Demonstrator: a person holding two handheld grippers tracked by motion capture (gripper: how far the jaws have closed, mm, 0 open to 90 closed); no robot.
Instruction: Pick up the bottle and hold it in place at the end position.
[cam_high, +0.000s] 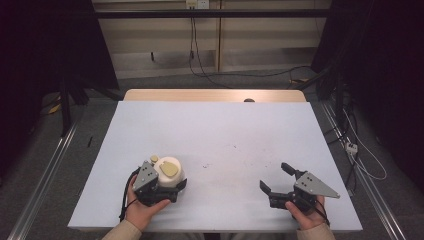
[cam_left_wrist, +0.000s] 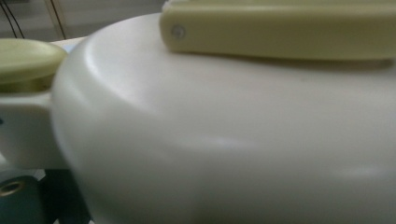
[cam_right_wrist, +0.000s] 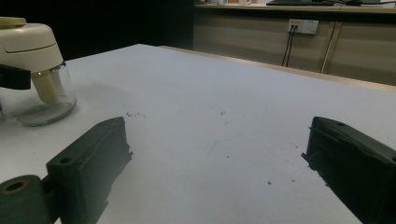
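Fingers, left: left gripper (cam_high: 167, 191) is clasped around the cream plastic-topped glass jar (cam_high: 170, 173), which sits right between them, pale green lid on top.
Fingers, right: right gripper (cam_high: 279, 181) stands spread wide, nothing between its fingers (cam_right_wrist: 88, 161).
Jar: upright on the white tabletop (cam_high: 225, 135), well apart from the right fingers, off to their left.
Hands: left hand (cam_high: 145, 210), right hand (cam_high: 307, 215).

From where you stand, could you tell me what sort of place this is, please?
Probably a lab recording bay: a bare white table, dark curtains at both sides, loose cables on the floor behind.
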